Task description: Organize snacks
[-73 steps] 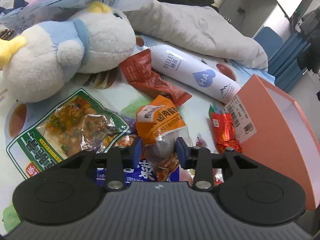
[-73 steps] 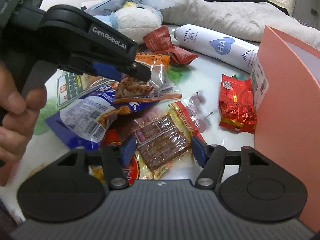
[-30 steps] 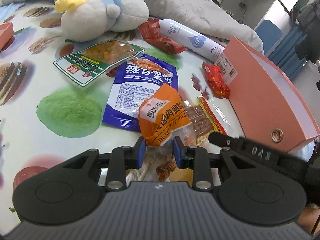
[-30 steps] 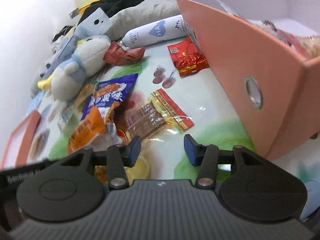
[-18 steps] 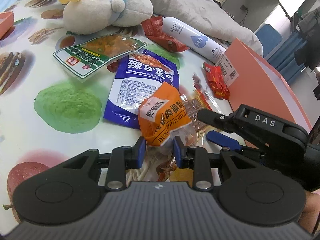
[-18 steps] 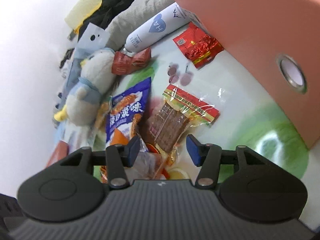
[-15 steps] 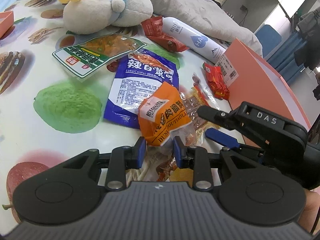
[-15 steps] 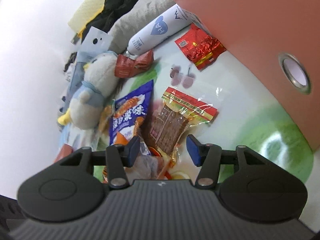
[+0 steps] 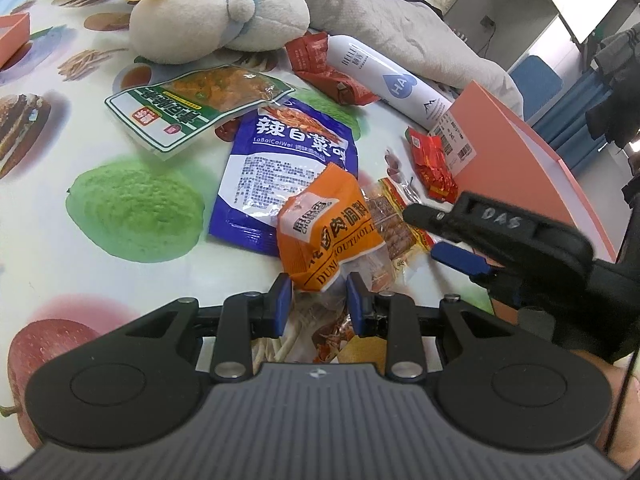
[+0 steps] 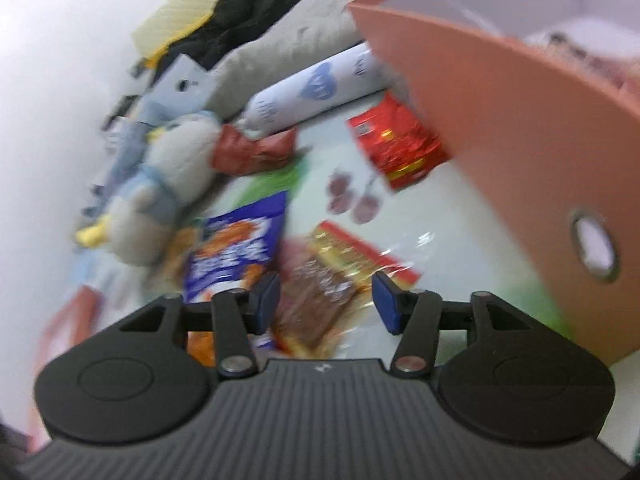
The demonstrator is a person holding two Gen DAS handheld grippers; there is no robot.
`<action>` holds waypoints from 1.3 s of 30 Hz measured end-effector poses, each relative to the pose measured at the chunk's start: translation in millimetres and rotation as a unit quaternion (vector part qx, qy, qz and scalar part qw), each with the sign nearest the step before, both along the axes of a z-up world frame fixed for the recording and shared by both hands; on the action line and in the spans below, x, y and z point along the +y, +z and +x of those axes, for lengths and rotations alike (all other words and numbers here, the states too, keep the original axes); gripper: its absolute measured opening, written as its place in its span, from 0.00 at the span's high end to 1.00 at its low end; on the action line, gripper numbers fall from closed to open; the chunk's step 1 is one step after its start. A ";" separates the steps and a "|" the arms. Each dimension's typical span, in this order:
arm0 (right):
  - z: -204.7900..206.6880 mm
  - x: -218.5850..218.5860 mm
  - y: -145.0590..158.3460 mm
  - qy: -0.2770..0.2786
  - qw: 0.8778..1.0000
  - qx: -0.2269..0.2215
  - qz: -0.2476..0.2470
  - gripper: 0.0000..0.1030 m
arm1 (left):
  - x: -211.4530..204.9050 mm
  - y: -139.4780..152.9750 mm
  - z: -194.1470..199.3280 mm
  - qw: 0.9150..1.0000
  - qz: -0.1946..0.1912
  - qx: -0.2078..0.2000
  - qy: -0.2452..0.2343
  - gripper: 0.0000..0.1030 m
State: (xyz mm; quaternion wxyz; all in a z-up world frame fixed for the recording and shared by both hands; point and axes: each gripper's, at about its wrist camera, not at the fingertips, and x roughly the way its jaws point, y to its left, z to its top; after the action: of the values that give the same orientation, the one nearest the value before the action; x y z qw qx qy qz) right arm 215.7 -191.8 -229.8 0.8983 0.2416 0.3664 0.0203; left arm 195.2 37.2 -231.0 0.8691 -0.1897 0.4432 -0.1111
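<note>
The left gripper (image 9: pixel 316 300) keeps its narrow-set jaws pinched on the clear lower end of the orange snack packet (image 9: pixel 328 232), just as it did a second ago; the packet stands up between the blue pads, above the printed tablecloth (image 9: pixel 132 208). The blue snack bag (image 9: pixel 280 168) lies flat just beyond it, and the green-bordered packet (image 9: pixel 192 104) sits further left, partly over the blue bag's far corner.

What has changed is on the right. The right gripper (image 9: pixel 444 236), which a second ago only showed as a dark finger at the near right, now reaches further in across the left wrist view, its fingertips over the clear packet of brown strips (image 9: pixel 392 220) that lies right of the orange packet. In the right wrist view, now blurred, its jaws stand partly apart with nothing pressed between the pads; the strip packet (image 10: pixel 320 292) lies below and between them.

The pink box (image 9: pixel 520 160) stands on the right. A red foil packet (image 9: pixel 432 164) lies beside its wall, a white bottle (image 9: pixel 384 80) further away, and a plush toy (image 9: pixel 212 20) at the far left.
</note>
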 end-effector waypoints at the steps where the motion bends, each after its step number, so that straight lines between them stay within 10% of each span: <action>1: 0.0 2.9 -0.3 -0.003 1.000 0.002 -0.021 0.46 | 0.5 -0.3 -0.2 1.000 -0.001 0.000 0.000 0.67; 4: -1.4 10.8 -1.1 0.002 0.997 -0.013 -0.076 0.27 | 1.6 -1.3 -0.1 1.000 -0.006 -0.001 0.001 0.67; 13: 10.7 25.4 -7.4 0.069 0.985 0.006 -0.155 0.13 | 7.3 -4.3 -3.1 1.000 -0.017 -0.003 0.001 0.67; 24: 13.0 42.1 -4.6 0.116 0.983 0.013 -0.143 0.14 | 13.1 -10.3 -5.6 0.999 -0.036 0.001 0.009 0.67; 39: 9.2 62.5 4.7 0.224 0.947 -0.011 -0.230 0.43 | 18.4 -1.1 -19.9 0.999 -0.032 -0.001 0.023 0.69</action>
State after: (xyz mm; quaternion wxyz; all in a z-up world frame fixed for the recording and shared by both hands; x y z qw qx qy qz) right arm 224.9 -129.3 -225.0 0.9056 -0.0598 0.3963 0.1388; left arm 175.3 55.6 -232.2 0.8652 -0.2273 0.4344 -0.1050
